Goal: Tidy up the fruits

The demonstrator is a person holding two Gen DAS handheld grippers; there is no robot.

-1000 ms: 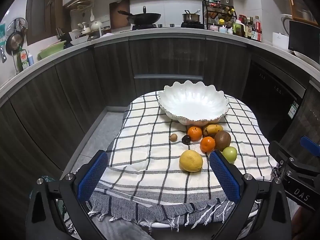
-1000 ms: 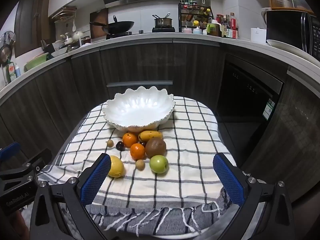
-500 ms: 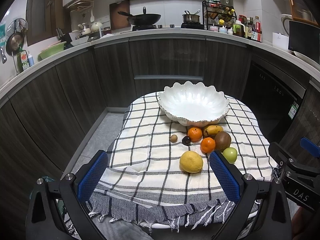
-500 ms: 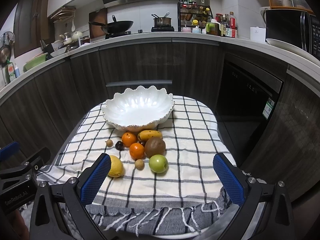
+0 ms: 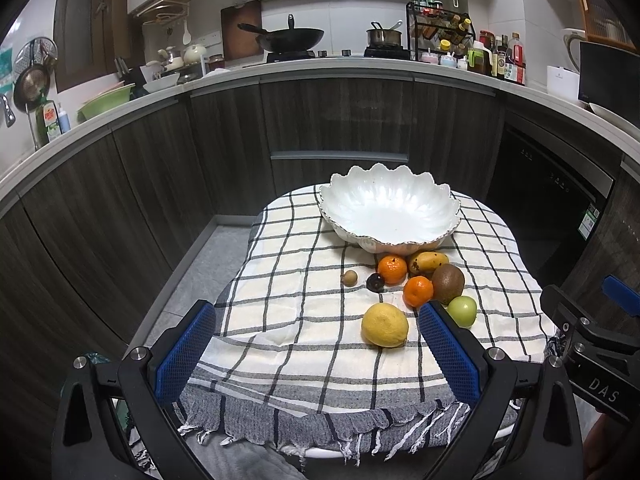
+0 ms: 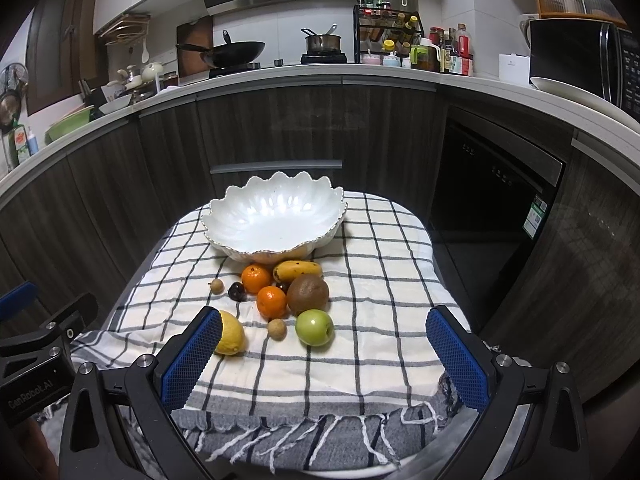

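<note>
In the left wrist view, the left claw (image 5: 316, 350) hangs level at the near edge of the surface (image 5: 280, 320), its blue pads spread wide and holding nothing; the yellow lemon (image 5: 385, 325) lies just ahead between them, near the right pad. Behind it sit two oranges, a kiwi (image 5: 448, 283) and a green apple (image 5: 462, 311), all before the empty white bowl (image 5: 390, 210). In the right wrist view, the right claw (image 6: 324, 354) is likewise level, spread and empty, with the apple (image 6: 315, 327) and a small brown fruit (image 6: 277, 329) ahead and the lemon (image 6: 230, 338) beside its left pad.
</note>
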